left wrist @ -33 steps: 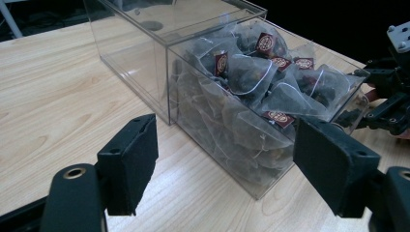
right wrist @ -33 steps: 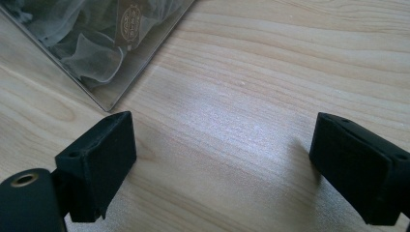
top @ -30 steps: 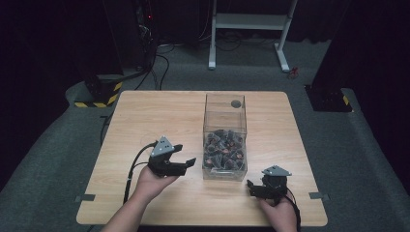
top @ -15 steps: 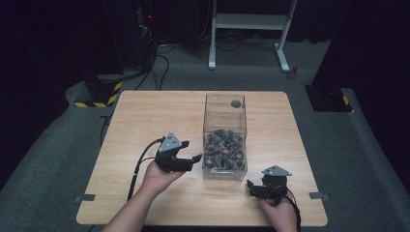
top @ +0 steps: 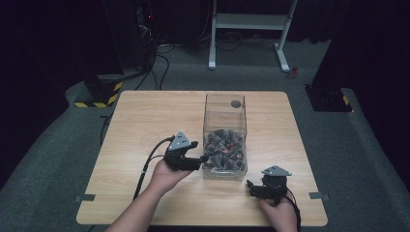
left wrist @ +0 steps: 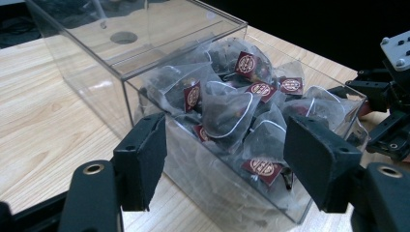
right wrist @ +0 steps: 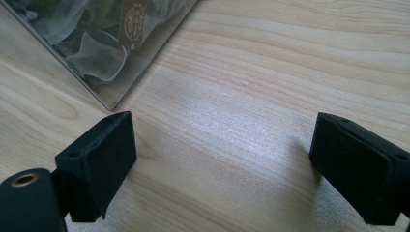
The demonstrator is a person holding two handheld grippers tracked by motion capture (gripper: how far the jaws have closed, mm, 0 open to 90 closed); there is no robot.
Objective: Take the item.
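Left gripper (top: 199, 153) nearer one box (top: 225, 159) (seemingly touching)

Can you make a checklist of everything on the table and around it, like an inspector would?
Surface: wooden table, bare around the box.
Job's things: clear box, open on top, holding many mesh tea bags with dark red tags.
Clutter: nothing seen.
Grippers: left gripper open, jaws at the box's near wall; right gripper open, low over bare wood beside the box.
Cables: a black cable trails from the left gripper; more cables lie on the floor.
Surroundings: grey carpet, a white frame, striped blocks.
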